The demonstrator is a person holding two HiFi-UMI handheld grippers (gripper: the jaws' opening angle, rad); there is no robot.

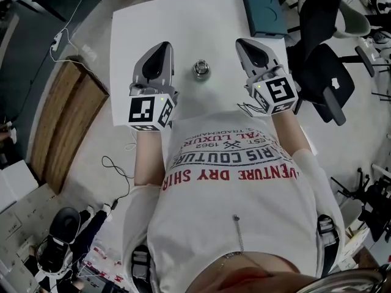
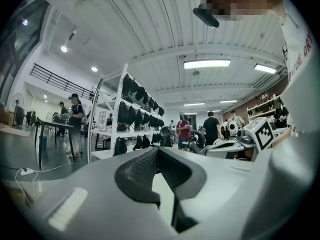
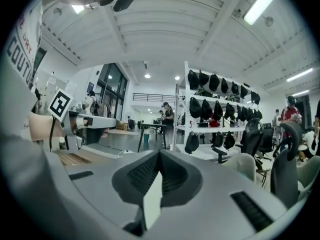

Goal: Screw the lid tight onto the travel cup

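White table (image 1: 183, 17): travel cup (image 1: 200, 69) between our left gripper (image 1: 162, 45), right gripper (image 1: 242, 43), both closed, empty; lid seating unreadable; brace cup if twisting.

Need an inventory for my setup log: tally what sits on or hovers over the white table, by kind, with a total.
Travel cup: 1
Teal case: 1
Grippers: 2, the left gripper and the right gripper, both shut and empty
Total: 4

Open white table (image 1: 153, 23) around travel cup (image 1: 200, 69), teal case (image 1: 264, 12) on far right corner, chair (image 1: 330, 81) beyond
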